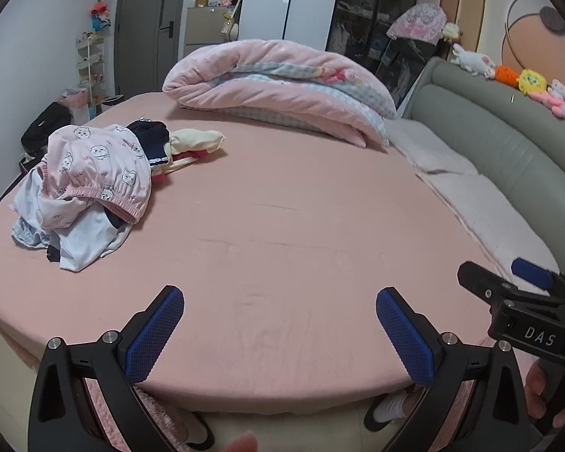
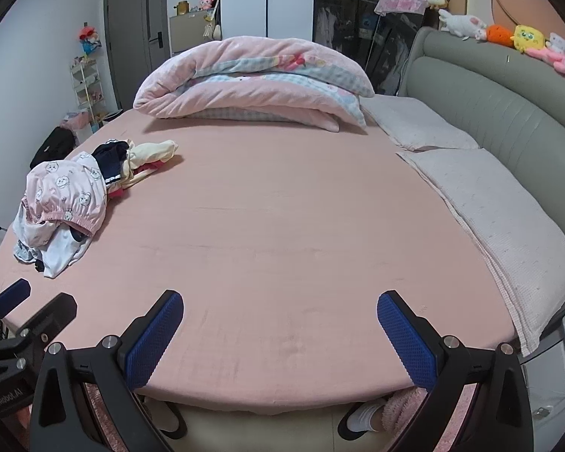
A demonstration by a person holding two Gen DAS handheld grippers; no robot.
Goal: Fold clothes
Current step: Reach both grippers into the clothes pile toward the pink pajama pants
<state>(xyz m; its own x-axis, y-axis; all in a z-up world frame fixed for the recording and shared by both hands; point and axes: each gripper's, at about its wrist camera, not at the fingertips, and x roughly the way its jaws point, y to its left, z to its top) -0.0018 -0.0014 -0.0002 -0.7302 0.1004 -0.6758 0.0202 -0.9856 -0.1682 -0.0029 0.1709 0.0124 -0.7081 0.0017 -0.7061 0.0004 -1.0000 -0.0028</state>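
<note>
A heap of clothes (image 1: 94,180) lies on the left side of the pink bed (image 1: 282,233): pink pyjamas with a cat print on top, white, dark navy and cream pieces under and behind them. From the right wrist the same heap of clothes (image 2: 71,199) shows at the far left of the bed (image 2: 282,233). My left gripper (image 1: 280,329) hangs open over the bed's near edge, nothing between its blue pads. My right gripper (image 2: 280,329) is open too, empty, beside it. Both are well short of the heap.
A folded pink quilt (image 1: 278,83) lies at the far end of the bed. Two pale pillows (image 2: 482,218) rest along the grey headboard (image 2: 508,113) on the right, with plush toys on top. A person's socked feet in dark slippers (image 1: 388,410) stand below the bed edge.
</note>
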